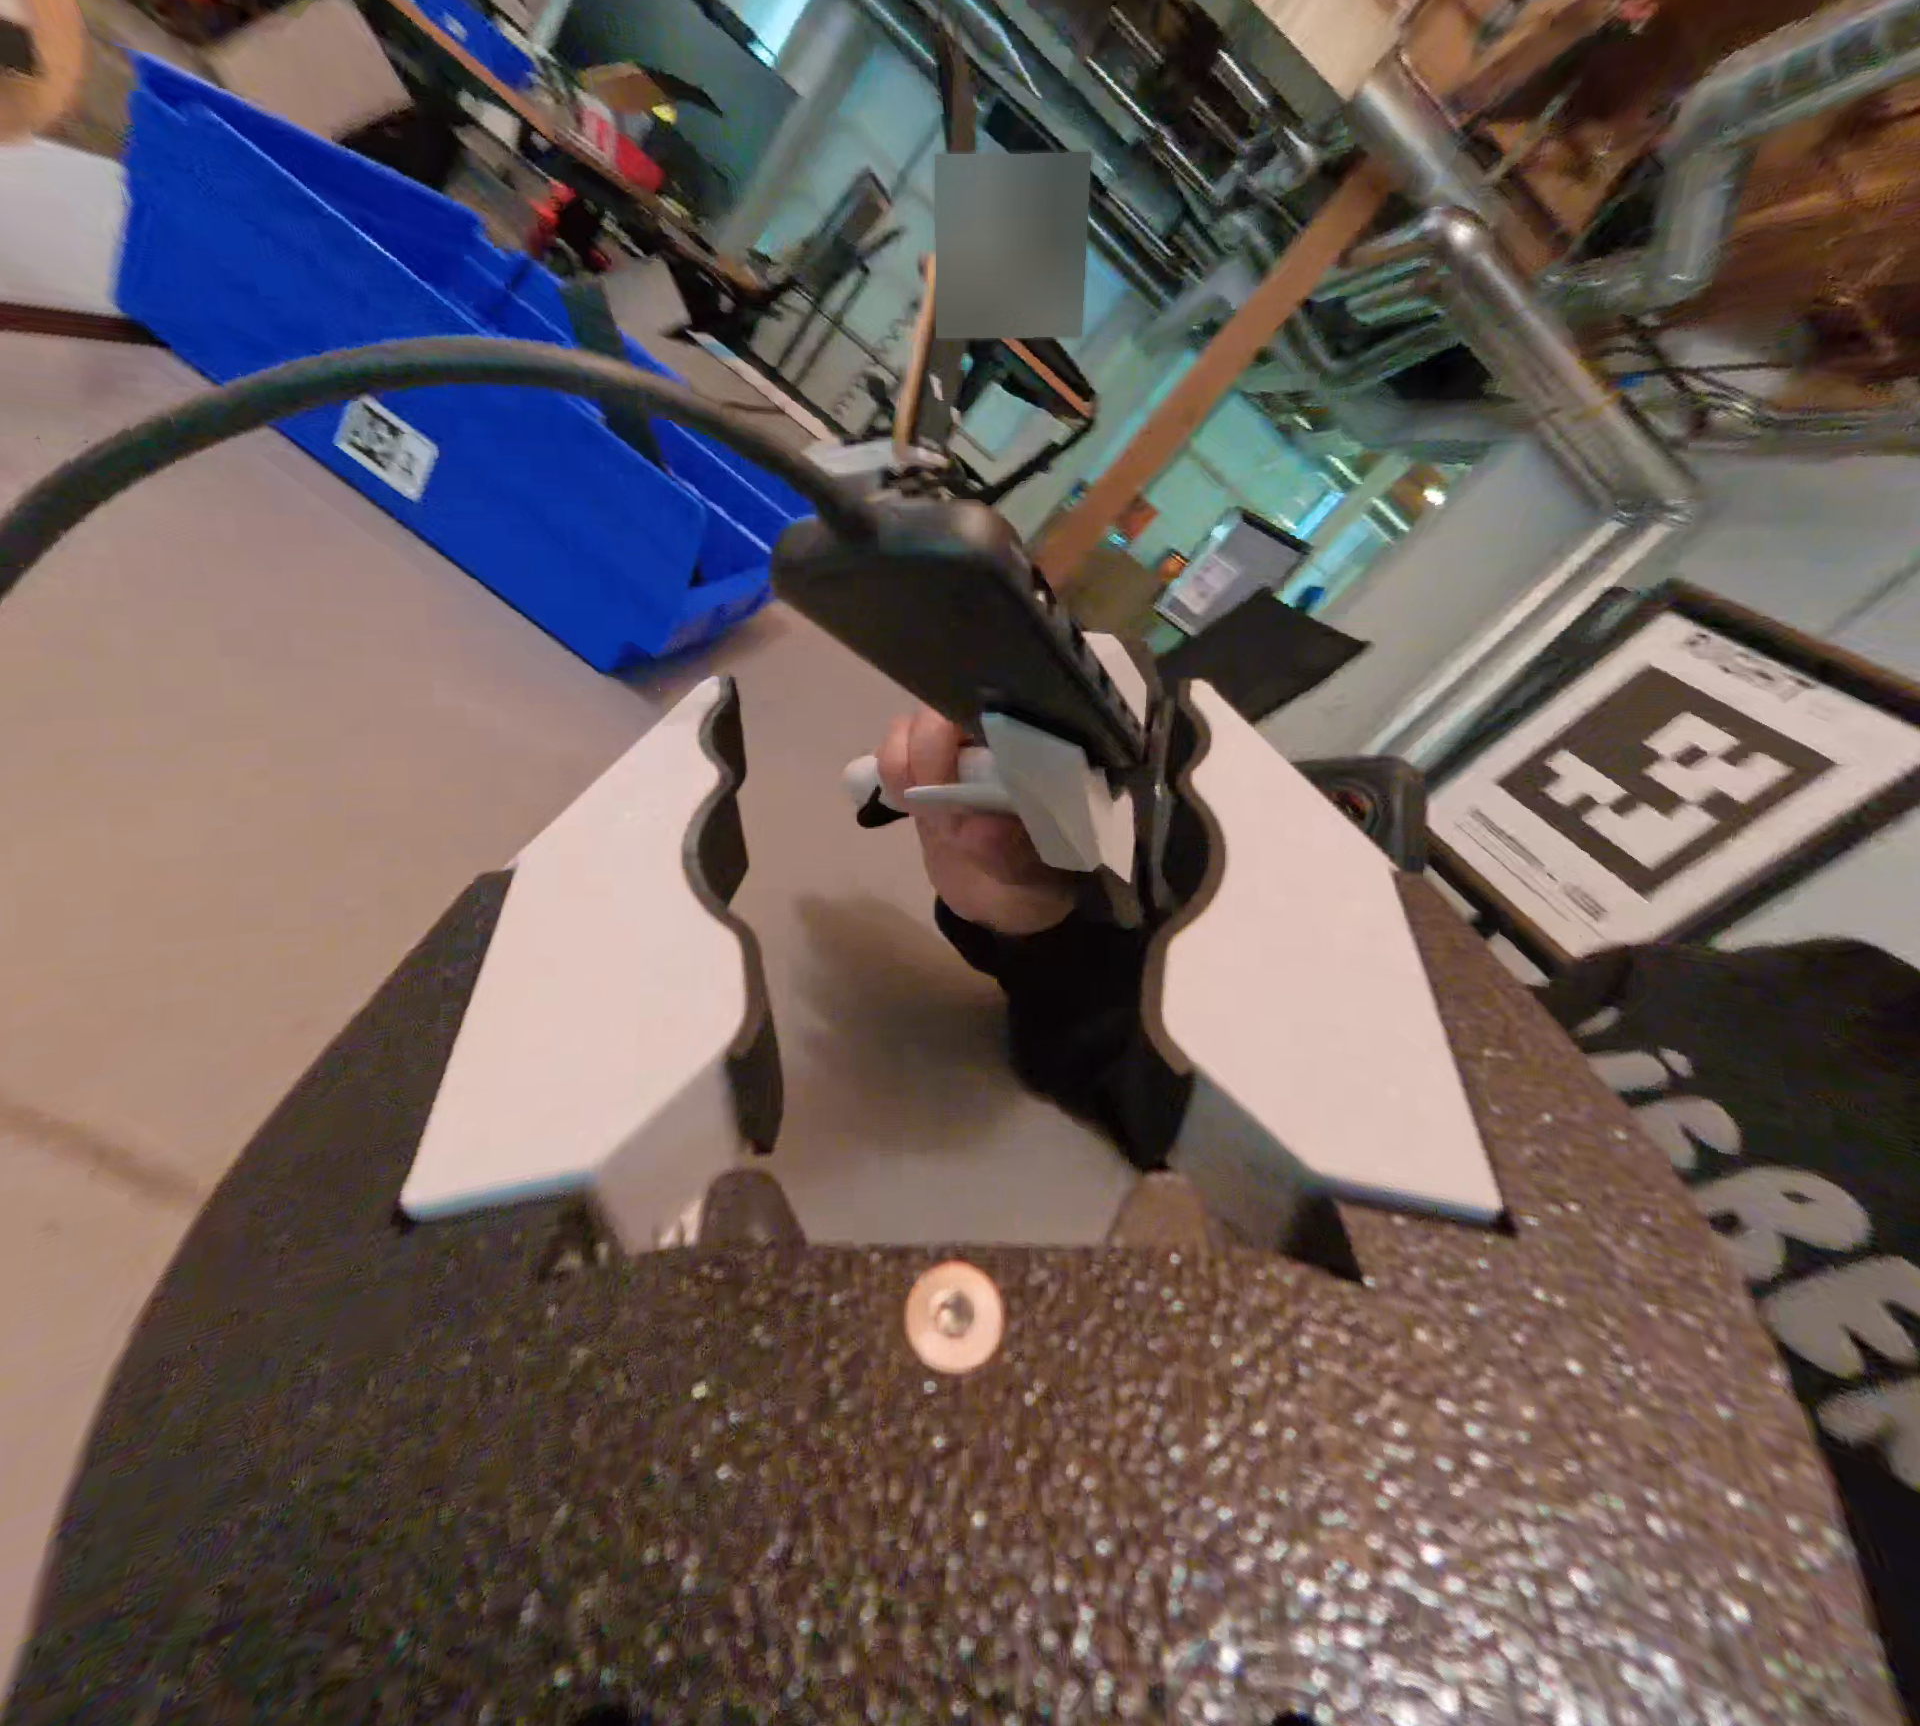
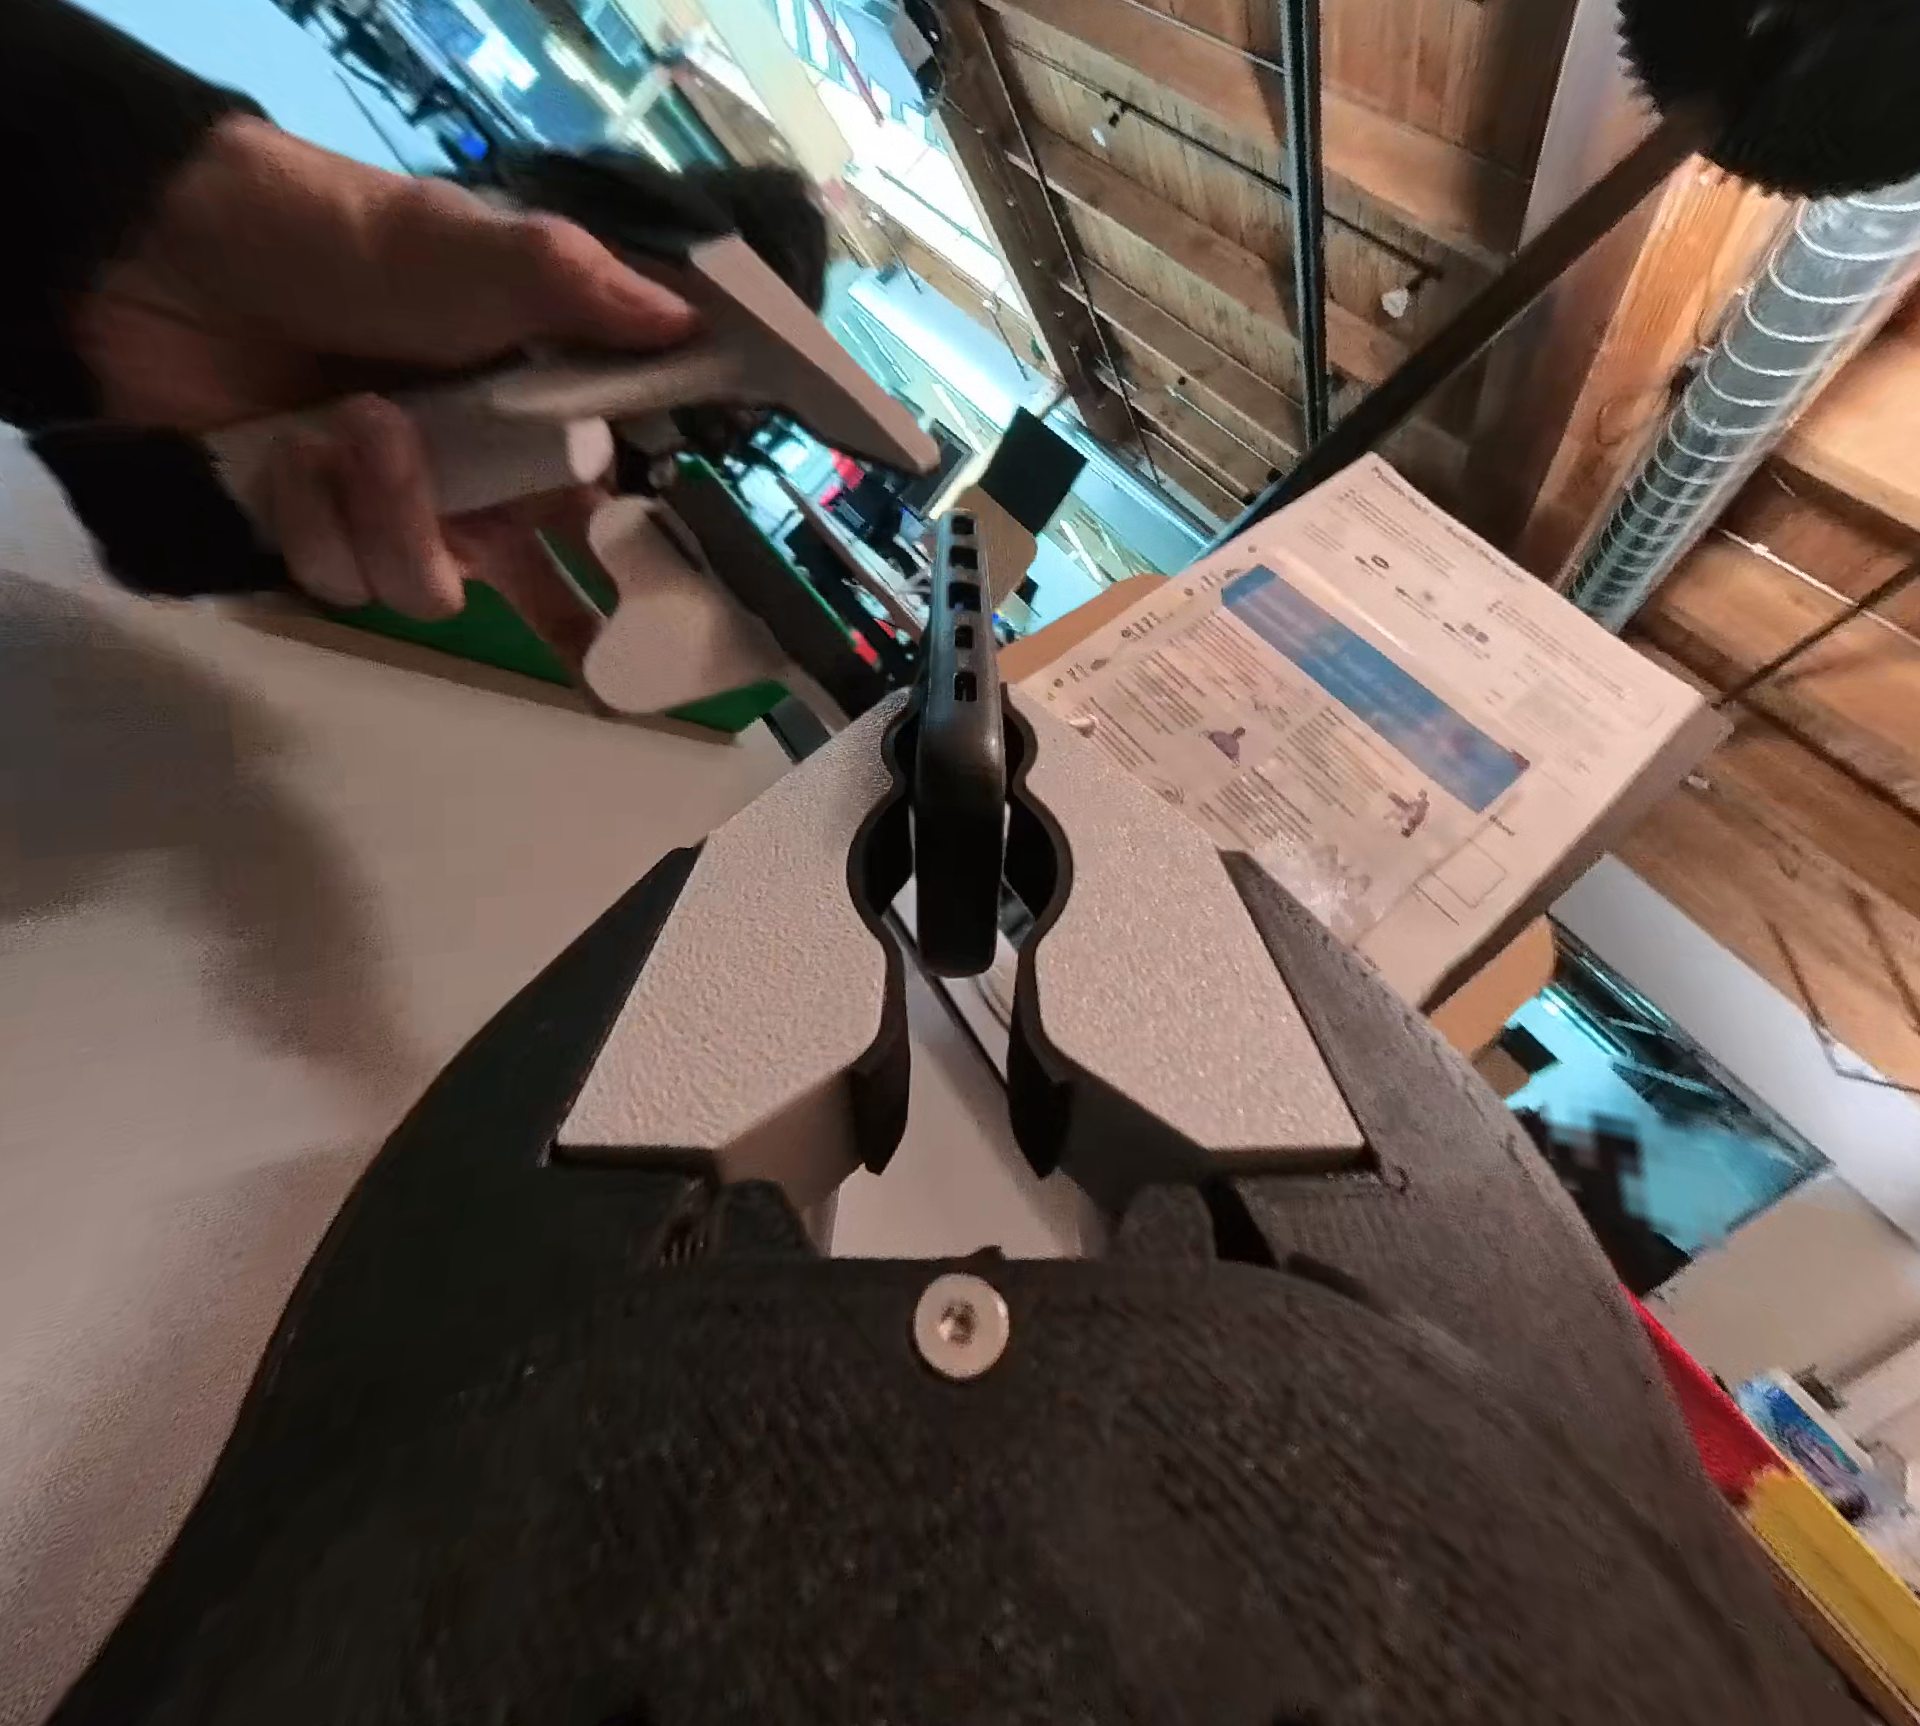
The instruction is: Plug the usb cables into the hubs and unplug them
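Right tongs clamp the black hub; left tongs gape wide. Grey counter, blue bin upper left, timber ceiling.

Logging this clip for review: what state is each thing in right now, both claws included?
Right claw: shut on the hub, held up off the table.
Left claw: open, holding nothing.
Hub: black, gripped by one end, ports along its edge with no plug visible in them.
Hub's cable: attached to the hub, arching through the air.
Blue bin: on the table, open-topped.
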The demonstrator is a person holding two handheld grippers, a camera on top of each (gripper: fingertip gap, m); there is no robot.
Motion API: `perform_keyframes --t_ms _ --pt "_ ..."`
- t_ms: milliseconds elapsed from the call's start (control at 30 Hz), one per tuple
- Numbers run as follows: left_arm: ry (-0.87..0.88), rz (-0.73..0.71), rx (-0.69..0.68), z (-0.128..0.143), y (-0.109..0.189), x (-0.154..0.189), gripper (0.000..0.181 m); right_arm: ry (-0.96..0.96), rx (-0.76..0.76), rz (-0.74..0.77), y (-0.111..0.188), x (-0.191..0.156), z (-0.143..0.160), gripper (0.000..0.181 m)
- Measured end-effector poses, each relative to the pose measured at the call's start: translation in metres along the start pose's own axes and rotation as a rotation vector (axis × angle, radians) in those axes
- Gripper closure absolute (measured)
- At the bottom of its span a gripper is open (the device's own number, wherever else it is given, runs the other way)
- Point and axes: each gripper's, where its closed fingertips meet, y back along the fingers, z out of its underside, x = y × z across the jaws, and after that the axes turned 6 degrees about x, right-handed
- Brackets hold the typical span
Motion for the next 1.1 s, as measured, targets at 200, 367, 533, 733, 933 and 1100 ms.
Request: perform_keyframes --t_ms 200,367,533,733,933,1100 --pt "0.077 0.155 -0.026 0.002 -0.004 0.005 0.133 -0.043 0.047 -0.110 0.000 -0.017 -0.006 0.172" --pt "-0.038 0.170 0.023 0.002 -0.006 -0.007 0.135 -0.331 0.053 -0.154 0.001 -0.019 0.006 0.151" --pt "-0.373 0.250 0.144 -0.008 0.001 0.005 0.135 -0.921 0.073 -0.227 0.000 -0.012 0.012 0.095" --pt "-0.440 0.288 0.184 -0.005 0.008 0.007 0.135 -1.082 0.078 -0.312 -0.002 -0.025 0.006 0.118" --pt "-0.440 0.297 0.226 -0.006 0.011 0.005 0.135 -1.075 0.059 -0.293 -0.004 -0.029 0.011 0.134" --pt "-0.438 0.288 0.241 -0.005 0.012 0.005 0.135 -1.121 0.071 -0.279 -0.006 -0.027 0.010 0.133"
